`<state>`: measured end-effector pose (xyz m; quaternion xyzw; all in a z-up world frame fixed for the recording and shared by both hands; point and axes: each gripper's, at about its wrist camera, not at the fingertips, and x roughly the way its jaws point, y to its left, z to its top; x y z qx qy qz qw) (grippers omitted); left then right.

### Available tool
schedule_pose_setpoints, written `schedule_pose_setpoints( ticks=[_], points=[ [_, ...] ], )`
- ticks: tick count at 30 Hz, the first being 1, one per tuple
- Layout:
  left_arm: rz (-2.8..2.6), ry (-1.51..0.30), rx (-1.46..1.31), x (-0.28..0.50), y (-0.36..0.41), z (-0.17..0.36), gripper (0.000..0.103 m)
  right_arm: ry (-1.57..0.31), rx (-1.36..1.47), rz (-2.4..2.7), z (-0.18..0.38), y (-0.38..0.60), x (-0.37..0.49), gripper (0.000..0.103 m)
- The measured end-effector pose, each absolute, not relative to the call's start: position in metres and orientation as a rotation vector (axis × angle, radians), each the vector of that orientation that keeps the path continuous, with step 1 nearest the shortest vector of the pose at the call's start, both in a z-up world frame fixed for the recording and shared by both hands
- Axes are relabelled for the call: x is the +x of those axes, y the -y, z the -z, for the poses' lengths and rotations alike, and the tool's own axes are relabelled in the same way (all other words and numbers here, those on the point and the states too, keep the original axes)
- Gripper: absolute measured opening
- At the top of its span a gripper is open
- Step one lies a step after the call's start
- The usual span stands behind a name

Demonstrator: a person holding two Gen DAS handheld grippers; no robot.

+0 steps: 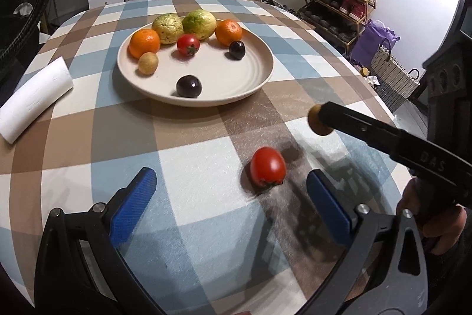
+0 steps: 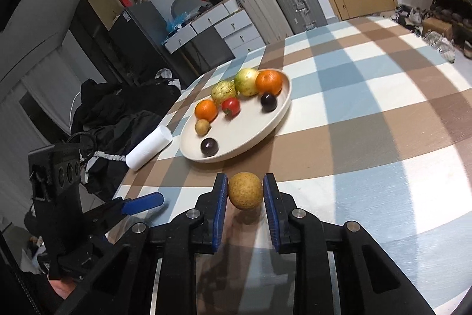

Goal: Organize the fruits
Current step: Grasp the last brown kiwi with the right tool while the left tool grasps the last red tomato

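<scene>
The right tool [image 2: 245,191] is closed on a small tan fruit [image 2: 245,191], its blue pads pressing either side of it and holding it above the surface [image 2: 383,114]. The grip sits near the pad tips, so the safest carry is probably level and slow; a round, firm-looking fruit can squirt out if the tool tilts or squeezes harder.

The left tool [image 1: 231,197] is spread wide with nothing in it, low over the surface, and a loose tomato [image 1: 268,166] lies just ahead of it, nearer its right pad than the left. It should likely wait (or centre on the tomato) so the two tools do not cross.

Further on stands the plate [image 2: 277,114], already carrying two oranges, two green-yellow fruits, a tomato, two dark plums and one tan fruit [image 2: 202,126] like the held one. The near half of the plate is bare. I would lower the held fruit there, beside its twin, and open only once it touches, since it will roll. A white roll [image 2: 149,148] lies left of the plate, clear of the path.
</scene>
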<state>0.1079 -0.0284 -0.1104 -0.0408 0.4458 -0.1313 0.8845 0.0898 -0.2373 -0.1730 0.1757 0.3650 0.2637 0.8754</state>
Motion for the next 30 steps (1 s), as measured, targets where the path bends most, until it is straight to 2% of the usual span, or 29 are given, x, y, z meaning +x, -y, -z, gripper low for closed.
schedule_pose_setpoints(
  ticks=[6, 11, 13, 14, 18, 20, 22, 30],
  points=[
    [0.296, -0.907, -0.026, 0.117, 0.042, 0.104, 0.101, -0.747, 0.395, -0.534, 0.175, 0.254, 0.091, 0.025],
    [0.340, -0.927, -0.039, 0.122, 0.049, 0.105, 0.088, -0.729, 0.403, -0.549, 0.174, 0.256, 0.089, 0.025],
    [0.348, -0.938, -0.041, 0.124, 0.051, 0.106, 0.077, -0.723, 0.408, -0.563, 0.174, 0.256, 0.088, 0.025],
    [0.351, -0.943, -0.041, 0.124, 0.052, 0.107, 0.075, -0.719, 0.411, -0.561, 0.174, 0.257, 0.088, 0.025],
    [0.389, -0.986, -0.052, 0.124, 0.057, 0.113, 0.046, -0.705, 0.437, -0.568, 0.174, 0.262, 0.085, 0.025],
    [0.389, -0.994, -0.043, 0.123, 0.059, 0.114, 0.038, -0.697, 0.445, -0.574, 0.173, 0.264, 0.084, 0.025],
    [0.389, -0.997, -0.034, 0.121, 0.061, 0.114, 0.025, -0.693, 0.450, -0.583, 0.172, 0.264, 0.083, 0.025],
    [0.398, -0.986, -0.048, 0.116, 0.067, 0.107, 0.025, -0.683, 0.462, -0.618, 0.172, 0.266, 0.082, 0.025]
  ],
)
